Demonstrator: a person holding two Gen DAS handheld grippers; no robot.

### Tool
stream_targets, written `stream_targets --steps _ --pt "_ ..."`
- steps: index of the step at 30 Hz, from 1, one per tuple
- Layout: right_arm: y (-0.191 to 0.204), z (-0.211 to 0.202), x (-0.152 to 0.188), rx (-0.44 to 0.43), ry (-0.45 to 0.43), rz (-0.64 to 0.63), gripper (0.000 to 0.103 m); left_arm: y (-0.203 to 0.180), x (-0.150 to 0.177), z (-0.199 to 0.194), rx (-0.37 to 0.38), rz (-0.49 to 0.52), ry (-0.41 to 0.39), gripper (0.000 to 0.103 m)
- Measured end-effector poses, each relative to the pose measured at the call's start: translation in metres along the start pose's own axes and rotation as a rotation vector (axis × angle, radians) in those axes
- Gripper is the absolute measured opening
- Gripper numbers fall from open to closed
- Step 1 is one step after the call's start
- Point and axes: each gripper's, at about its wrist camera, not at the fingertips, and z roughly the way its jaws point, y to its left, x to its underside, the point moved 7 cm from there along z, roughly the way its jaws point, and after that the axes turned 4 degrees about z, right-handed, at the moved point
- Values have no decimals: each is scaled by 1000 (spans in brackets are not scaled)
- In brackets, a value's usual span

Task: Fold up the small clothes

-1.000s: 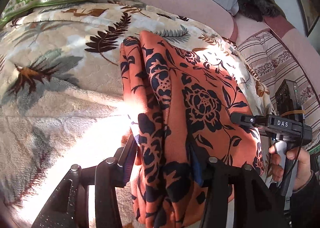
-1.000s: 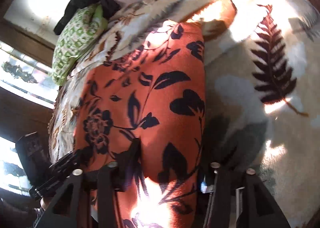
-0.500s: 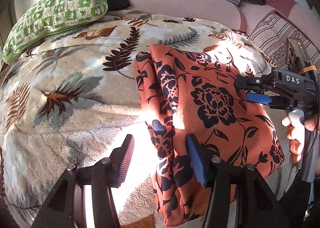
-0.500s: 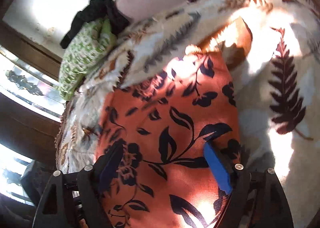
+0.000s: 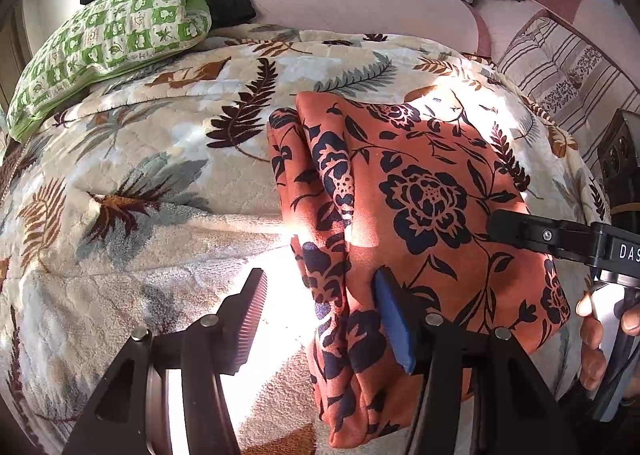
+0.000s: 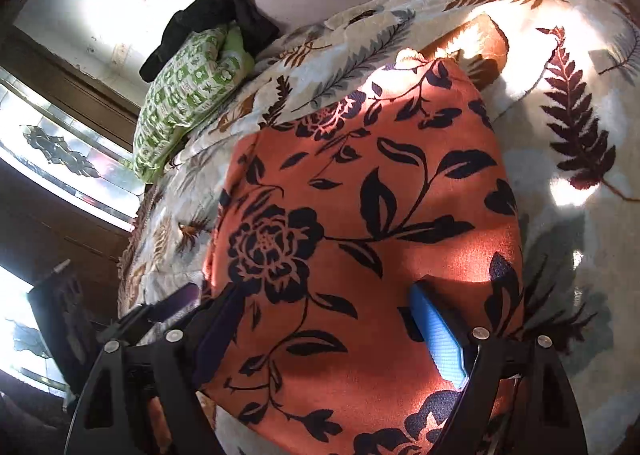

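While both tools (image 5: 320, 311) (image 6: 324, 331) gape, orange garment (image 5: 420, 191) lies folded on leaf-print blanket (image 5: 140, 183) w/ green pillow (image 5: 108, 43).

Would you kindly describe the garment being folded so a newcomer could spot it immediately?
Start at the cream leaf-print blanket covering the bed. Below the green checked pillow at its head and off to the right lies the folded garment. It is the only orange cloth, printed with dark navy roses and leaves.
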Motion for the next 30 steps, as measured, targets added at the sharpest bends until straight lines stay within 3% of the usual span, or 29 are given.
stream_targets --steps 3,5,8,11,14,16,17,18,19,22,25,26,28,30 --pt "2 -2 0 0 -19 6 87 3 -6 -9 -17 0 -10 57" --pt "1 -1 -1 -7 -16 9 87 7 -20 -24 -2 -33 -67 58" --pt "0 -2 1 -27 -27 -2 87 12 -45 -32 78 -119 -112 75" --pt "0 -3 3 -34 -39 -14 87 9 -68 -14 170 -167 -95 75" --pt "-1 -4 4 -37 -43 -10 87 9 -82 18 193 -209 -27 75" --pt "-2 -5 4 -46 -42 -3 87 10 -83 35 196 -229 8 67" --pt "-3 -5 4 -52 -41 -1 87 10 -82 44 187 -230 36 53" --pt "-3 -5 4 -56 -40 -2 87 9 -78 52 178 -225 70 26" --pt "-3 -5 4 -58 -38 -6 87 8 -75 56 157 -210 95 18" --pt "-3 -4 5 -56 -31 -20 87 3 -74 47 122 -167 51 12" --pt "-1 -3 3 -51 -21 -24 87 12 -76 26 140 -232 -33 11" --pt "0 -3 3 -52 -17 -24 87 14 -72 31 122 -231 -26 11" --pt "1 -2 3 -45 -13 -26 87 20 -55 63 100 -238 65 12" --pt "5 0 1 -38 3 -34 87 23 -52 66 113 -237 47 13"
